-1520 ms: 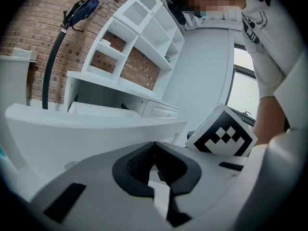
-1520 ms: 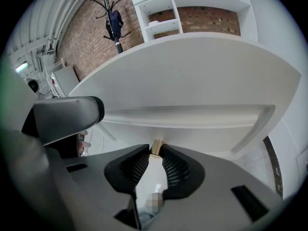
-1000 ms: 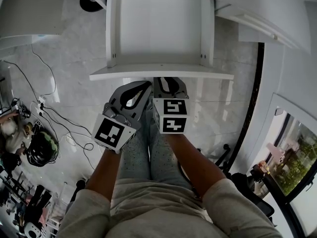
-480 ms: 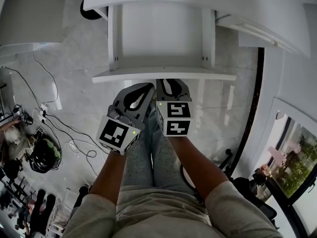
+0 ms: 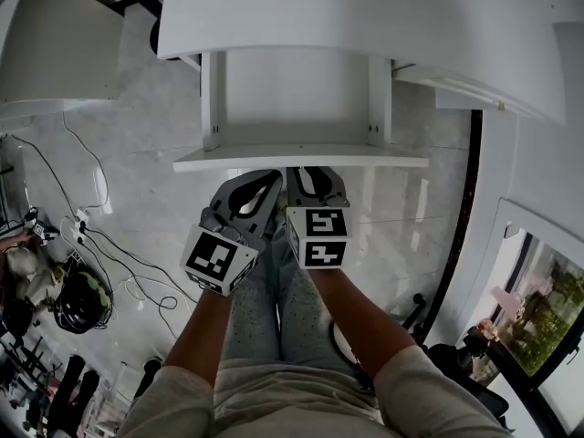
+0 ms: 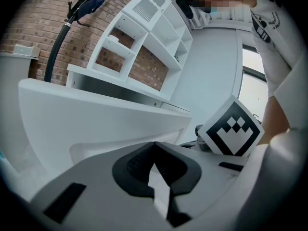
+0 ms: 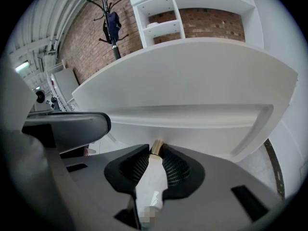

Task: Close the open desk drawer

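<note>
The smooth white drawer (image 5: 292, 99), with a long flat front panel (image 5: 301, 160), stands pulled out from under the front edge of the glossy white desk (image 5: 365, 16). The right gripper (image 7: 155, 154) is clenched, its ribbed black pads (image 7: 174, 168) on a small brass-coloured knob (image 7: 157, 146) at the panel, while the left gripper (image 6: 154, 146), tips pressed together on nothing, sits just beside it, near the panel. Below lie pale marbled floor tiles (image 5: 137, 126) with black cables (image 5: 109, 235) at the left, and white cubby shelves (image 6: 144, 37) back onto a brick wall (image 6: 29, 23).
</note>
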Demonstrator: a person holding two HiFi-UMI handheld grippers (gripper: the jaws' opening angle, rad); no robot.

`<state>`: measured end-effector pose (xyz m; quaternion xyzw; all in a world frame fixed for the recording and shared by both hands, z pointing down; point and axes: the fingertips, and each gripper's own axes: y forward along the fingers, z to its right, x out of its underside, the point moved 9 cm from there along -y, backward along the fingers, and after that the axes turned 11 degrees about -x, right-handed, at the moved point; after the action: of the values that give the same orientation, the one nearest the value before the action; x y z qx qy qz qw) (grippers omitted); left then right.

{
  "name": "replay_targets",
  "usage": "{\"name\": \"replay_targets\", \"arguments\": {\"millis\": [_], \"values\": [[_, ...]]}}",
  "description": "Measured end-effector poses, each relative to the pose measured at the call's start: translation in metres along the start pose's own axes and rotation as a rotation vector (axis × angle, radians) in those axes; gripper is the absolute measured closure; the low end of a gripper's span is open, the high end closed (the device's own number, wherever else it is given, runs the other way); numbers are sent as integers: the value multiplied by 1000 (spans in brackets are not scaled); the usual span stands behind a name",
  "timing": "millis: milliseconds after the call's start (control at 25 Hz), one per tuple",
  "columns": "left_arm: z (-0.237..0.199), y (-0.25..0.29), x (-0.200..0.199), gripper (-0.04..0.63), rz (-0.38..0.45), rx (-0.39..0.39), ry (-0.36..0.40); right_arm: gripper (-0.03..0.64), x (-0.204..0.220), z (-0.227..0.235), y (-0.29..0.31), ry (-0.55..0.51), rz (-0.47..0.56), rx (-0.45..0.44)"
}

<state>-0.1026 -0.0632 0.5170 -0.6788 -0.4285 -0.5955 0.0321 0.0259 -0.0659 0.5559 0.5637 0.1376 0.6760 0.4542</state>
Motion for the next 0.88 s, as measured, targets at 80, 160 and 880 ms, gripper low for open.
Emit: {"name": "replay_targets", "arguments": {"millis": [80, 160, 880], "values": [[-1, 4, -3, 578, 2, -1, 0, 514, -4, 2, 2, -2, 1, -2], [-3, 9, -7, 578, 4, -2, 2, 514, -7, 4, 4, -4, -5, -5], [-29, 47, -32, 578, 37, -43, -2, 514, -45, 22, 33, 1, 41, -16]]}}
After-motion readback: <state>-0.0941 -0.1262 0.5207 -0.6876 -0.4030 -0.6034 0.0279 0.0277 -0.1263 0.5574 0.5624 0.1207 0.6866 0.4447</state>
